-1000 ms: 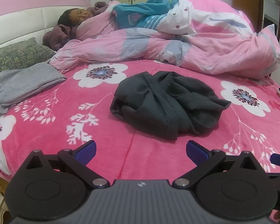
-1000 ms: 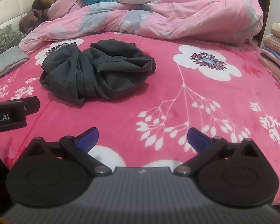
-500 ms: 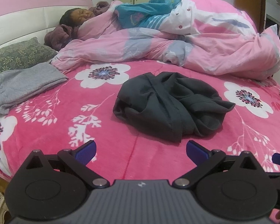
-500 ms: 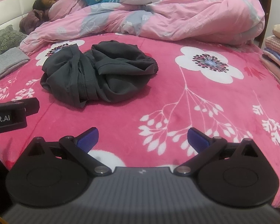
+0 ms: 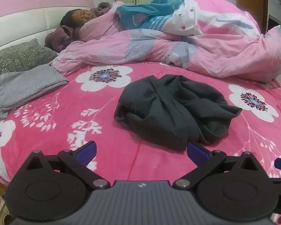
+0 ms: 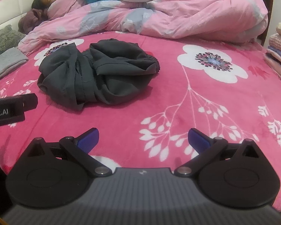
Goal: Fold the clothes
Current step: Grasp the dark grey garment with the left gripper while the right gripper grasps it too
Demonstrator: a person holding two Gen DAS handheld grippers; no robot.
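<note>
- Holding both grippers low over the near edge of the bed, we have the left gripper (image 5: 141,151) with its blue fingers (image 5: 86,151) spread wide and nothing between them; the right gripper (image 6: 143,139) is the same, fingers (image 6: 89,137) apart and empty.
- Just ahead of the left gripper lies the dark garment (image 5: 175,110), a crumpled, twisted heap on the pink floral blanket (image 5: 95,131); its near hem sits just beyond the left gripper's right finger. From the right wrist view it lies ahead and to the left (image 6: 98,73).
- We judge the step to be the first reach: neither gripper touches the cloth yet.
- To do it well, we should pick two separate edges or corners rather than the bulky middle, pinch only one layer each, then lift and draw apart so the twist falls out.
- We cannot tell which garment it is, so we look for a hem or waistband first.
- Farther out, the folded grey cloth (image 5: 22,86) and the person sleeping under the quilt (image 5: 178,45) should be left undisturbed.
</note>
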